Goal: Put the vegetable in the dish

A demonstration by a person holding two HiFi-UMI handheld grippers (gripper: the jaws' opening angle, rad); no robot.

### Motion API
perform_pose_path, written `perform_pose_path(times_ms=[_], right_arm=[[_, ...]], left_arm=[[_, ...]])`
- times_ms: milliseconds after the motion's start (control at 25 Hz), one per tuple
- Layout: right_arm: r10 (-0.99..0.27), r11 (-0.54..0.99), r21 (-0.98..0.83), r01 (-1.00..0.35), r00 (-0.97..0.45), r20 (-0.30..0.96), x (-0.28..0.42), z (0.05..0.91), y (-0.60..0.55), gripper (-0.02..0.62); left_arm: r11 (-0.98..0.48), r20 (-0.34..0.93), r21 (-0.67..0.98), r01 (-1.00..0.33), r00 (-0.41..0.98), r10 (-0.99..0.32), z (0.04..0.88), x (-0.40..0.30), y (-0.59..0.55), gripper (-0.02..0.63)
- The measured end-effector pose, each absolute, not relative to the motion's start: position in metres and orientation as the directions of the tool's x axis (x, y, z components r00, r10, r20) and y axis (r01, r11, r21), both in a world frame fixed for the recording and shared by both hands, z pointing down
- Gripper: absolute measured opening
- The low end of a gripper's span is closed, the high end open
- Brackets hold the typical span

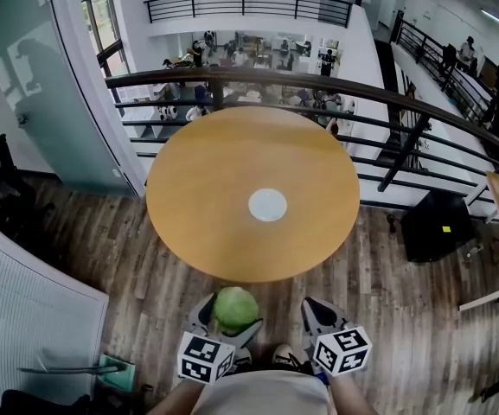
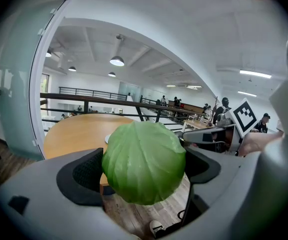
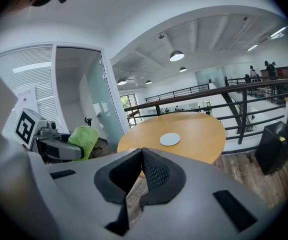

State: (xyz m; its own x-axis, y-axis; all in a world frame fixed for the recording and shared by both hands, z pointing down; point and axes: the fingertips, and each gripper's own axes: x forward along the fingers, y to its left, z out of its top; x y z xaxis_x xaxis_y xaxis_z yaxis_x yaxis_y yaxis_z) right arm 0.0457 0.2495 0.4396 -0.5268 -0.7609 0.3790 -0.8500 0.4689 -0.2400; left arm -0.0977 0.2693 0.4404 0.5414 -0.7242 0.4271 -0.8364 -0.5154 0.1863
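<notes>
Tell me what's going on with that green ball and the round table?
That is a cabbage. A person has a gripper in each hand; the left gripper is clamped on it, just short of the round table. The right gripper is shut and empty beside it. The white dish sits bare mid-table, so the cabbage isn't in it yet.

We are seeing bright, even light pouring from the windows and from round ceiling lamps that are glowing without flare, so the round table is showing only a soft, matte sheen. Fisheye lenses are bending the railing into an arc and blacking out the corners of both gripper views, while the cabbage is appearing crisp and evenly lit.
</notes>
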Motion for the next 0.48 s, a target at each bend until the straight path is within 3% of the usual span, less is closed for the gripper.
perform_pose_path(times_ms=[480], right_arm=[[-0.783, 0.415, -0.26, -0.872, -0.488, 0.387, 0.024, 0.451, 0.263, 0.017]], left_arm=[[-0.549, 0.426, 0.191, -0.813, 0.573, -0.7, 0.446, -0.125, 0.267, 0.486]])
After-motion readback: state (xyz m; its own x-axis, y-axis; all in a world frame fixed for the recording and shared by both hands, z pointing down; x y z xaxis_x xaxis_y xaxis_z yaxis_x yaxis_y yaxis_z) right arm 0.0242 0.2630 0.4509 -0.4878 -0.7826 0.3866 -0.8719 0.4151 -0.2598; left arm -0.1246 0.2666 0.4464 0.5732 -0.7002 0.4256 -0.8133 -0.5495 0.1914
